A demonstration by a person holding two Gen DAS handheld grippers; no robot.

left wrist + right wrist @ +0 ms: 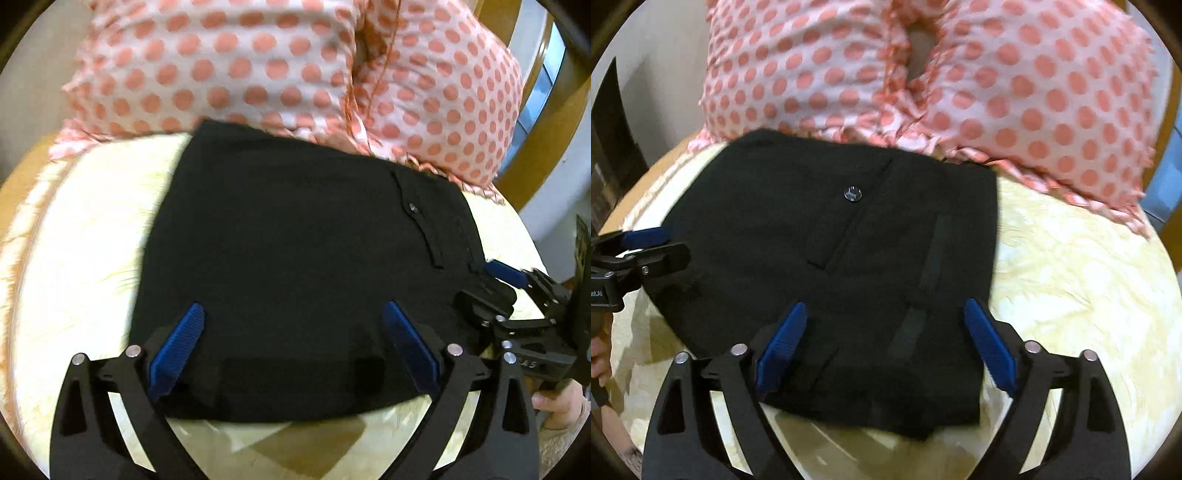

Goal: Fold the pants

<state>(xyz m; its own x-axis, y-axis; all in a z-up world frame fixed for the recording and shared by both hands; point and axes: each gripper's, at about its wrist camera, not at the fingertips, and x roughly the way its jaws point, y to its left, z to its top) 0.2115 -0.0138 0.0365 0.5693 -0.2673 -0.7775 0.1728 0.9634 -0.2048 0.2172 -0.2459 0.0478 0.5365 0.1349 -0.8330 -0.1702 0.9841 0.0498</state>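
Here, pants: black pants [295,258], matte woven cloth, folded into a thick, roughly rectangular bundle, lying flat near the middle of the worktop.
Worktop: round, glossy, pale yellow marbled surface [85,240] with a tan rim; the pants' far edge lies just beside the dotted cloth.
Dotted cloth: thin white fabric with salmon-pink dots [221,66], rumpled and frayed along its hem, behind the pants.
Left tongs [291,343]: black plastic linkage arms with silver rivets and ribbed blue pads; spread wide above the near edge of the bundle, nothing pinched between them.
Right tongs [886,343]: same build, likewise spread wide over the near part of the pants, pinching nothing.
Left wrist view only: a welt pocket with a small dark button [412,208] near the bundle's right side; the right tongs enter from the right edge at the pants' corner, a hand [561,402] below them.
Right wrist view only: a round button [853,193] seen plainly, flat belt-loop strips [932,254], and the left tongs entering at the left edge of the bundle.
Background: a curved wooden chair frame [550,147].
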